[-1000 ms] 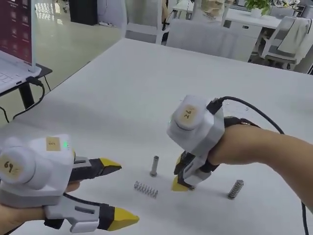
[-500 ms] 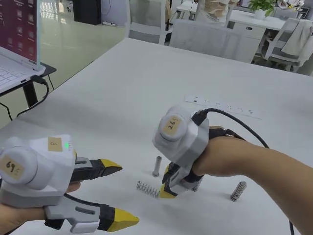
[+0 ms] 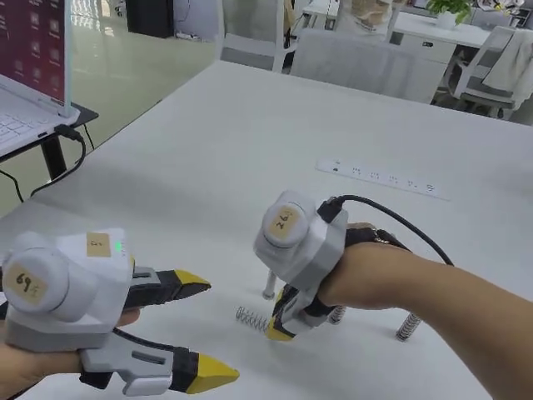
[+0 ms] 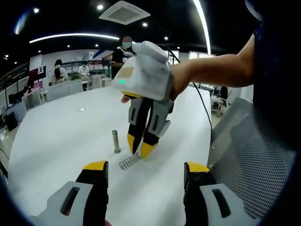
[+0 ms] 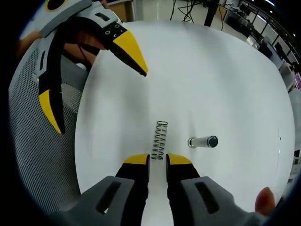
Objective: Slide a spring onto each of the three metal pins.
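Beside the pin (image 5: 203,141) the spring (image 5: 160,140) lies flat, running straight out from the right gripper (image 5: 157,159), whose slightly parted jaws flank its near end; the left gripper (image 4: 146,165) gapes farther off.

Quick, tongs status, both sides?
Left tongs: wide open, empty.
Right tongs: nearly closed around the end of the spring lying on the table; whether they grip it cannot be told.
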Demonstrator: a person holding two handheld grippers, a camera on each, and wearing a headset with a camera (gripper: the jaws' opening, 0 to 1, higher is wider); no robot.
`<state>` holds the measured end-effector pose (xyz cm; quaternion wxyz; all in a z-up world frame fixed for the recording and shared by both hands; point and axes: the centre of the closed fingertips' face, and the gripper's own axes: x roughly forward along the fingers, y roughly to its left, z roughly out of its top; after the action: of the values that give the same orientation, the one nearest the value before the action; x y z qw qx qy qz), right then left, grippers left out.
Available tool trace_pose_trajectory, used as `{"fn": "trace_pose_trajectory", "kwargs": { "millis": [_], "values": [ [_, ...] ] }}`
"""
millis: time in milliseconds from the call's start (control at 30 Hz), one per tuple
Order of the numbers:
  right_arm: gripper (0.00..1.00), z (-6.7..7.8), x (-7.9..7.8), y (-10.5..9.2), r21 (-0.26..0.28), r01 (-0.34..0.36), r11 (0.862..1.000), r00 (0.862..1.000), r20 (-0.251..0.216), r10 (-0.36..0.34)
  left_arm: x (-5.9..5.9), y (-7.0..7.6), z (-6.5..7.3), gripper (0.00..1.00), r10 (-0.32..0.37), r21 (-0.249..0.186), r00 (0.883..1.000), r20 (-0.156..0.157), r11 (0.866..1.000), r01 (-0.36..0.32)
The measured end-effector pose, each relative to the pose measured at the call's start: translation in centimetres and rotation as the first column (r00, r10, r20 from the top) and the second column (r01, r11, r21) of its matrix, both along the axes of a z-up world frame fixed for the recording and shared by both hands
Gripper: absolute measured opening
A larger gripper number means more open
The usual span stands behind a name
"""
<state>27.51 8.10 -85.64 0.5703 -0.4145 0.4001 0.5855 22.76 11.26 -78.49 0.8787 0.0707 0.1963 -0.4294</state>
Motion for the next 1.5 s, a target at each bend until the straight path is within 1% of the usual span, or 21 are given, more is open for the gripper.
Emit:
{"fn": "trace_pose_trajectory", "kwargs": {
  "millis": [133,267,367,533,567,633,667,733,1000,1167,1367,1500],
  "values": [
    [0.11,-0.2,0.1,0.1,-0.004,0.001,1.0,1.0,0.004,-0.001,0.1,0.0,0.0,0.6,-0.001,0.001,1.0,-0.001,1.0,0.001],
    [0.1,-0.6,0.1,0.0,-0.02,-0.003,1.0,1.0,0.01,0.003,0.1,0.0,0.0,0.6,-0.001,0.0,1.0,0.0,1.0,0.001],
    [0.09,-0.5,0.1,0.1,-0.015,-0.005,1.0,1.0,0.014,0.005,0.0,0.1,-0.1,0.6,0.0,0.002,1.0,-0.003,1.0,0.0],
    [0.09,-0.5,0.1,0.1,-0.02,-0.035,0.999,0.999,0.03,0.035,0.0,0.2,-0.3,0.6,0.002,0.006,1.0,-0.009,1.0,-0.002],
    [0.09,-0.5,0.2,0.1,-0.019,-0.045,0.999,0.998,0.04,0.045,0.0,0.2,-0.3,0.6,0.001,0.007,1.0,-0.01,1.0,-0.001],
    [0.09,-0.4,0.2,0.2,-0.016,-0.046,0.999,0.998,0.042,0.046,0.0,0.2,-0.3,0.6,0.001,0.007,1.0,-0.01,1.0,-0.001],
    [0.08,-0.3,0.1,0.2,-0.011,-0.04,0.999,0.999,0.037,0.04,0.0,0.2,-0.3,0.6,0.0,0.008,1.0,-0.01,1.0,0.0],
    [0.08,-0.1,0.2,0.3,-0.004,-0.045,0.999,0.998,0.043,0.045,0.0,0.2,-0.3,0.6,-0.001,0.01,1.0,-0.01,1.0,0.001],
    [0.08,0.4,0.1,-0.1,-0.003,-0.042,0.999,0.998,0.038,0.042,0.2,0.1,-0.4,0.59,-0.008,0.017,1.0,-0.011,1.0,0.008],
    [0.08,1.3,-0.3,-0.2,-0.001,-0.06,0.998,0.997,0.04,0.06,0.3,0.1,-0.5,0.58,-0.007,0.022,1.0,-0.01,1.0,0.008],
    [0.08,2.7,-1.1,-0.1,0.024,-0.073,0.997,0.997,0.026,0.072,0.3,0.1,-0.6,0.57,-0.01,0.028,1.0,-0.009,1.0,0.01],
    [0.08,3.5,-1.7,-0.3,0.028,-0.089,0.996,0.996,0.018,0.088,0.4,0.0,-0.4,0.56,-0.012,0.031,1.0,-0.002,0.999,0.012]
  ]
}}
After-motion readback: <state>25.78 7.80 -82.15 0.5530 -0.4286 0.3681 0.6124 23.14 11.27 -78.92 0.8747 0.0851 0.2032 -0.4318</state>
